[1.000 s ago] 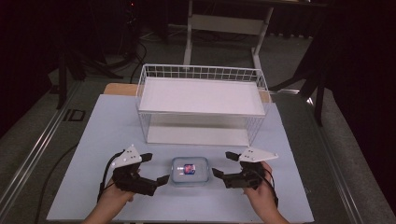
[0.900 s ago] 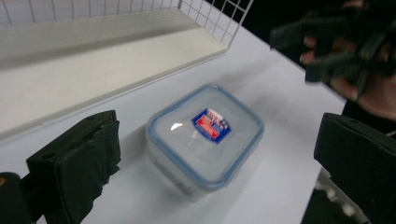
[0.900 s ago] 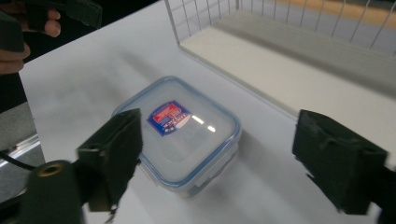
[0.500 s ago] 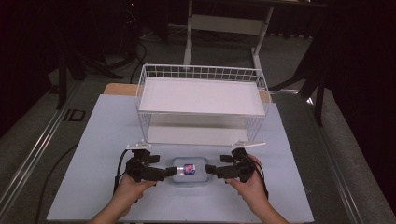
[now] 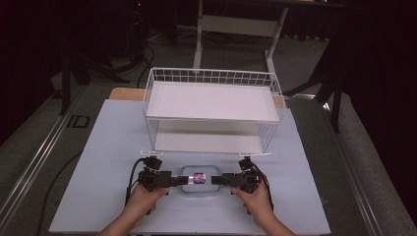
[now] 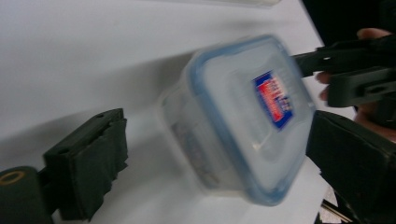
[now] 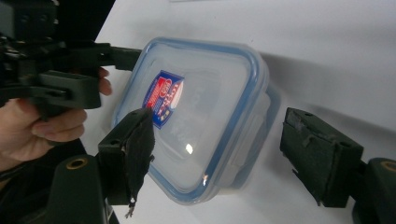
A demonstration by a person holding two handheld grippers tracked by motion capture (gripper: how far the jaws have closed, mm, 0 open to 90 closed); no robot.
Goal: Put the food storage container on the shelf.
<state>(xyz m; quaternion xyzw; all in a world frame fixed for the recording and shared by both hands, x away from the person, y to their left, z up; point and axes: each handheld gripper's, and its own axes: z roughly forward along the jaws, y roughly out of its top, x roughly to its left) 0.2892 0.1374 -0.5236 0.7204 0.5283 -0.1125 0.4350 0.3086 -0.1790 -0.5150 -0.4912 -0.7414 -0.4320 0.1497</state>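
Both hands are lower and closer in than a second ago: the left gripper and right gripper now flank the lidded container. Their jaws have just been narrowing, one end of the container between each pair.

My high view hangs above my side of the table, looking forward and down at a distance, past the wire shelf rack to the dark floor beyond. My left gripper view rides low and very close, looking along its own jaws across the lidded plastic box toward the right gripper. My right gripper view faces back the opposite way, equally close, sharing that box and catching the left gripper.
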